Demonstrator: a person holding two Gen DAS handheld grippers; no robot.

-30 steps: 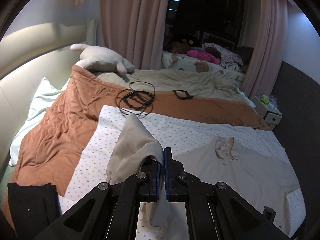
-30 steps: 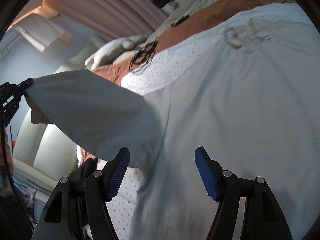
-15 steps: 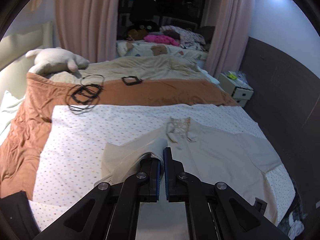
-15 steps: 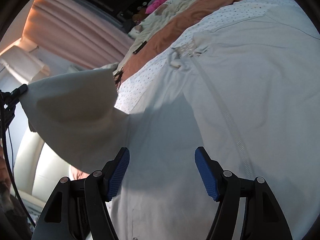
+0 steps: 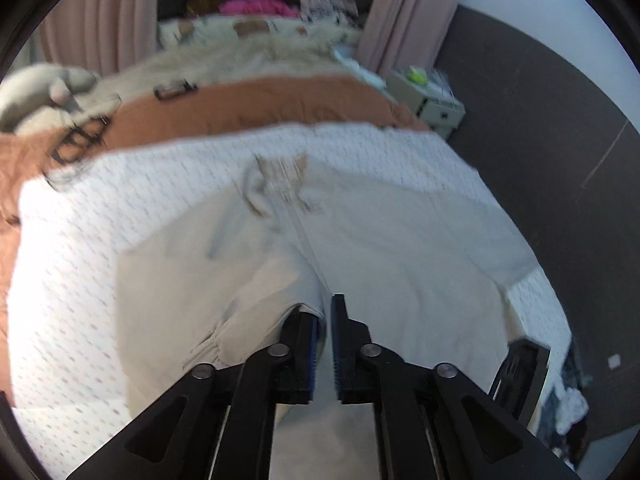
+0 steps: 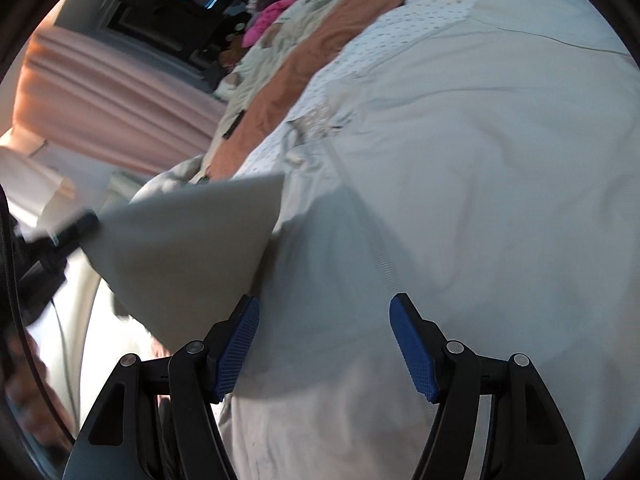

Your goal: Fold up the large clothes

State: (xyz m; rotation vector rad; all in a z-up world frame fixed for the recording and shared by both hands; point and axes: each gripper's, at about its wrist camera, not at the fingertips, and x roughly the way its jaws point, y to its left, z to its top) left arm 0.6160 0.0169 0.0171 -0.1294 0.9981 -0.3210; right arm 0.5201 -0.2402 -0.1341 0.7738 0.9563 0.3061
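- Left hand-held gripper (image 5: 325, 322) has swung from above the bare dotted sheet to over the middle of the beige shirt (image 5: 360, 248), carrying the sleeve (image 5: 192, 280) across with it.
- Its jaws have just been opening: a narrow gap shows now, where a second ago they were clenched. Sleeve fabric bunches at the left pad; whether cloth is still pinched I cannot tell.
- In the right wrist view the sleeve (image 6: 180, 248) hangs as a raised flap from the left tool's tip, lower and closer to the shirt body than before.
- Right hand-held gripper (image 6: 324, 344) hovers over the shirt front, jaws wide and released, as before, nothing between the pads.
- Shirt lies spread on the bed's dotted sheet (image 5: 68, 280), collar (image 5: 280, 184) toward the far side.
- Around: rust-orange blanket (image 5: 248, 100) beyond the sheet, black cables (image 5: 76, 140) on it, a plush toy (image 5: 36, 92), pink curtains (image 5: 396, 12), a bedside cabinet (image 5: 432, 100).
- Left view is motion-blurred; no writing is readable.
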